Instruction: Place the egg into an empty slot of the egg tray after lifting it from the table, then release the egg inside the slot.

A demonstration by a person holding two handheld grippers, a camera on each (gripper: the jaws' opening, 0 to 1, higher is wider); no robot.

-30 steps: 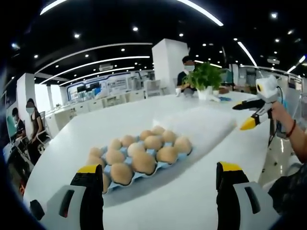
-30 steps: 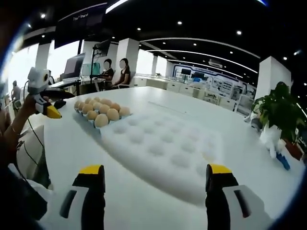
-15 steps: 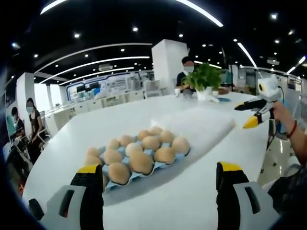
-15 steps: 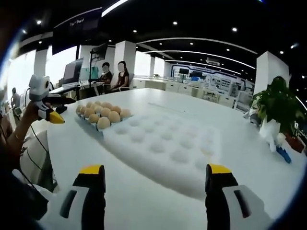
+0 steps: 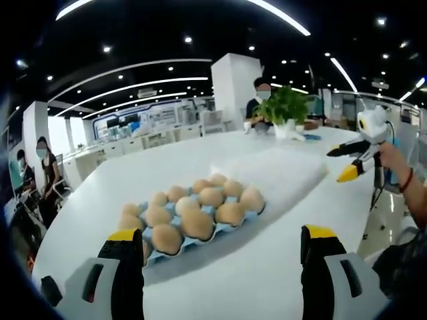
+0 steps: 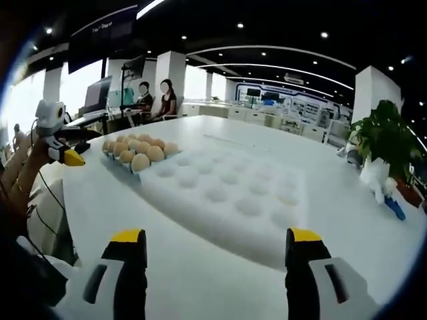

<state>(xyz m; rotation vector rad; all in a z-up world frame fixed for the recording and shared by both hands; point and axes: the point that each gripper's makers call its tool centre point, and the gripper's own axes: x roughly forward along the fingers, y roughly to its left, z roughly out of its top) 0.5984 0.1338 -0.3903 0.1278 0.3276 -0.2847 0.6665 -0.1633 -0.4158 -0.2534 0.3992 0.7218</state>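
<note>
Brown eggs [image 5: 198, 213] sit in the blue egg tray [image 5: 230, 229] on the white counter [image 5: 267, 267], dead ahead of the released left tongs [image 5: 220, 257]; right tongs [image 6: 212, 257] gape too, farther off.

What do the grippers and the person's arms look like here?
Left gripper and right gripper have black fingers with yellow tips and grey-white bodies. A dark cable hangs from the right gripper, and a red wristband is worn on that arm.
</note>
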